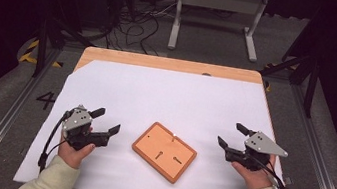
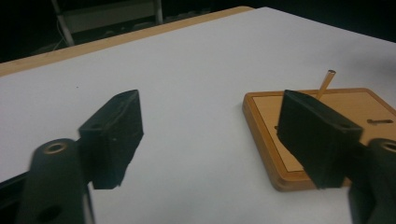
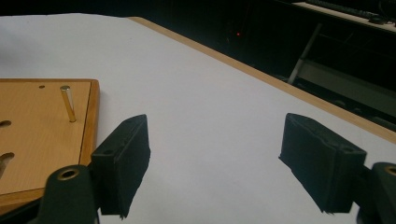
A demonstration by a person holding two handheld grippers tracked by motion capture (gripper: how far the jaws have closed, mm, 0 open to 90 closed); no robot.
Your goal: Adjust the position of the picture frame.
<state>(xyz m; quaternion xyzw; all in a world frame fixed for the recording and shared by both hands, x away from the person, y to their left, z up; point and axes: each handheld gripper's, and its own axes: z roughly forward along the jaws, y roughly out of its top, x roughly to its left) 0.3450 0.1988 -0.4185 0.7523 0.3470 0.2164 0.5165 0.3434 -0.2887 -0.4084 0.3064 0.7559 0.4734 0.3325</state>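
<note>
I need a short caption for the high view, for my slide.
Two open hand-held grippers, left and right, flank a flat orange wooden board on a white-covered table.

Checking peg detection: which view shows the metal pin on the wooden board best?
The right gripper view: the pin stands upright, full length, near the wooden board's corner. The left gripper view shows just its top behind a jaw. The high view shows it as a small pale dot.

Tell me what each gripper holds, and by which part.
Nothing is held. The left gripper and right gripper are both open, either side of the wooden board.
</note>
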